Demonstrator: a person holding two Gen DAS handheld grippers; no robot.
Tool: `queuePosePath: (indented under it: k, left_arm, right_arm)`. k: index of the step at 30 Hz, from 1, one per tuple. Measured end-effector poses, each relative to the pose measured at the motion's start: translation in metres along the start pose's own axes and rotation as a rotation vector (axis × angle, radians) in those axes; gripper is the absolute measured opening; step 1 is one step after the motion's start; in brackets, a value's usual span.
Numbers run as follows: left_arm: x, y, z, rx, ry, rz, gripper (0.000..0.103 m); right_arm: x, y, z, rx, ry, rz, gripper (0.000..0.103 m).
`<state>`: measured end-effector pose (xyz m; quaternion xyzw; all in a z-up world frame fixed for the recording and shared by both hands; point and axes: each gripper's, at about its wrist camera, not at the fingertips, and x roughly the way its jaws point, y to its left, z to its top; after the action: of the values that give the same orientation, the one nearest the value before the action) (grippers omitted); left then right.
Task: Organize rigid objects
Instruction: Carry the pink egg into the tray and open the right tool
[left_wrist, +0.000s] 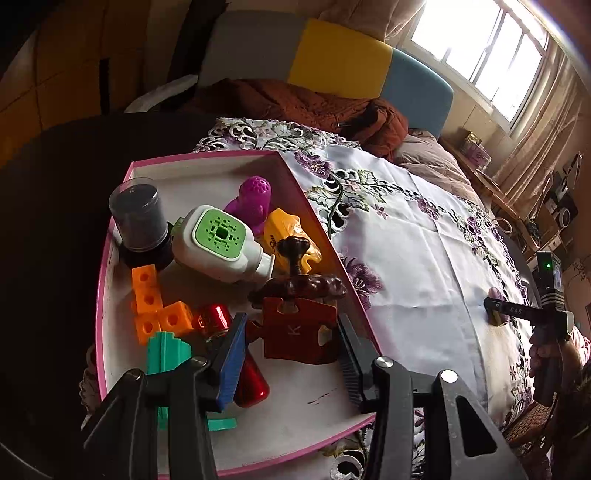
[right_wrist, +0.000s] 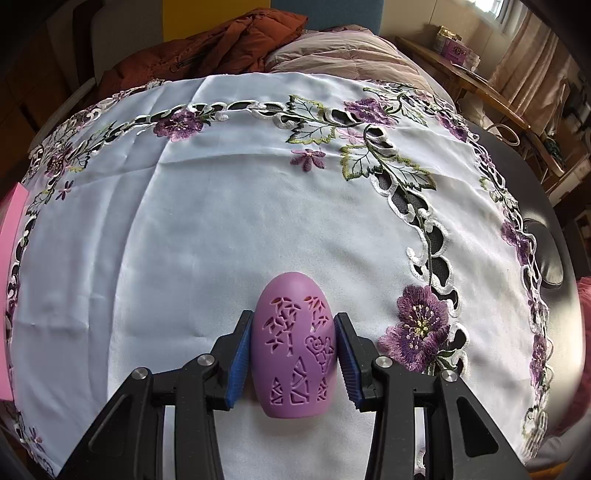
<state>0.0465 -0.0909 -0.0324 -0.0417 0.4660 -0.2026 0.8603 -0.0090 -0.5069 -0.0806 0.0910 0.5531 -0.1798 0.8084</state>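
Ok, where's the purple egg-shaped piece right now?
In the right wrist view, the purple egg lies on the white embroidered tablecloth, between the right gripper's fingers, left of a purple embroidered flower.
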Motion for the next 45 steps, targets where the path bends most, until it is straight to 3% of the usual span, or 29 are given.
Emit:
queuePosePath:
  k: [7,19,25,30,39,45]
  left_arm:
    - [0.002,0.011,0.007,-0.042,0.018,-0.004,0.048]
    - [-0.028,0.024,0.0,-0.04,-0.061,0.161,0.049]
    - [-0.042,0.031,0.0,-0.052,-0.098,0.211,0.049]
    - [-0.048,0.04,0.0,-0.082,-0.113,0.228,0.049]
    - [-0.056,0.058,-0.005,-0.119,-0.124,0.282,0.05]
    - [-0.068,0.076,-0.008,-0.155,-0.155,0.318,0.057]
  right_arm:
    - [0.0,0.0,0.0,0.002,0.001,0.002,0.043]
    - [-0.007,0.003,0.0,-0.019,-0.028,-0.035,0.043]
    - [-0.033,0.024,0.002,-0.07,-0.126,0.04,0.043]
    - [-0.062,0.085,-0.009,-0.193,-0.177,0.186,0.043]
    - [-0.135,0.231,-0.045,-0.485,-0.279,0.51,0.043]
    - [-0.142,0.308,-0.069,-0.603,-0.253,0.613,0.043]
